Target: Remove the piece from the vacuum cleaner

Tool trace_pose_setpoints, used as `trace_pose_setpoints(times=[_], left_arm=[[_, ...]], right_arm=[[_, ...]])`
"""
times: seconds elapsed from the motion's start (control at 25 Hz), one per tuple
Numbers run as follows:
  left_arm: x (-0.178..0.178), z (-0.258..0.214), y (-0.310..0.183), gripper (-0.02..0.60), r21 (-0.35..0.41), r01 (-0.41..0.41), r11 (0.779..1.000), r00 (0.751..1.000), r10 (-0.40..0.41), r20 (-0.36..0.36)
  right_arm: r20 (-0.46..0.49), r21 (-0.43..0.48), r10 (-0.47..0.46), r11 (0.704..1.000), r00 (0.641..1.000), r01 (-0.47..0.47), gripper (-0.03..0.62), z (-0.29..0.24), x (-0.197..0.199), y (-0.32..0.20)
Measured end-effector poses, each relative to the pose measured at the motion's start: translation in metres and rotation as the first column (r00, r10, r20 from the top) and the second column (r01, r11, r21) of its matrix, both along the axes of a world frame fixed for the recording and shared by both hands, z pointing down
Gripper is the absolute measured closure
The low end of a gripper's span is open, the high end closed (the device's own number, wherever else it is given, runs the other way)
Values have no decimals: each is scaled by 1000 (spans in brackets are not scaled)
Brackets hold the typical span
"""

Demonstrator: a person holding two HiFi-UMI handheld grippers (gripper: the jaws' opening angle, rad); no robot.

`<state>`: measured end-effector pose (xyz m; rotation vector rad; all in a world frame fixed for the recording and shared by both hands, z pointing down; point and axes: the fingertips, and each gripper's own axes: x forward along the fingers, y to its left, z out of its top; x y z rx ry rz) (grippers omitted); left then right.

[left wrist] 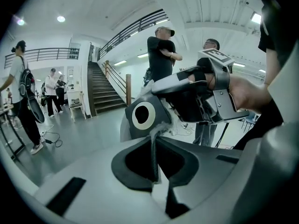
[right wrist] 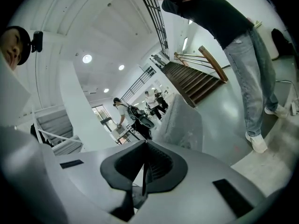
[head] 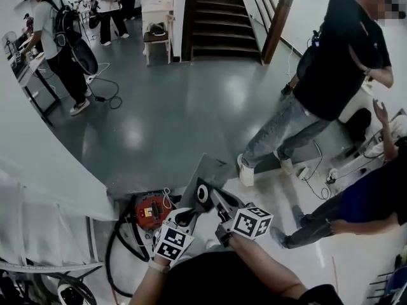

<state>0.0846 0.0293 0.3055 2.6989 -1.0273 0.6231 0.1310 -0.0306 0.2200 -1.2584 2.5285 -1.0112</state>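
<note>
**Hall floor, bag lifted, both grippers on it**

Grey hall floor (head: 191, 107), stairs (head: 219, 18) behind, people (head: 331, 75) standing around. Red vacuum (head: 149, 210) sits low on the floor with its black hose (head: 117, 250) looped beside it. Bag (head: 213, 170) is up and to the right of the vacuum and looks clear of it. Its collar, with the round hole, faces the left gripper (left wrist: 154, 146).

Left fingers (left wrist: 135, 160) are closed on a thin fold of bag fabric, just under the collar hole. Right gripper (right wrist: 145, 143) has its fingers (right wrist: 163, 167) closed too. The bag rises right behind the tips, and the left gripper view shows it clamped on the collar's upper edge. So the bag hangs between the two, each pinching an edge, neither wrapped round the body.

Step looks like carrying the bag away.
- Hold the collar upright with the hole high so dust stays in.
- Move both grippers together so the fabric pinch isn't loaded alone, and don't twist.
- The thin fabric grip is the weak one. It could slip or tear if the right side leads.
- Mind the hose on the way out.
</note>
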Motion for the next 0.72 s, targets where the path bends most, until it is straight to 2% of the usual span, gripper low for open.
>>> trace_pose_setpoints(times=[0.28,0.72], left_arm=[[5,-13,-1,551,22,28,999,1000,-28,3],[19,-8,-7,551,15,64,998,998,-64,7]], right_arm=[[1,25,-28,999,1000,28,560,-11,3,-2],[30,18,-41,999,999,41,562,-10,18,-10]])
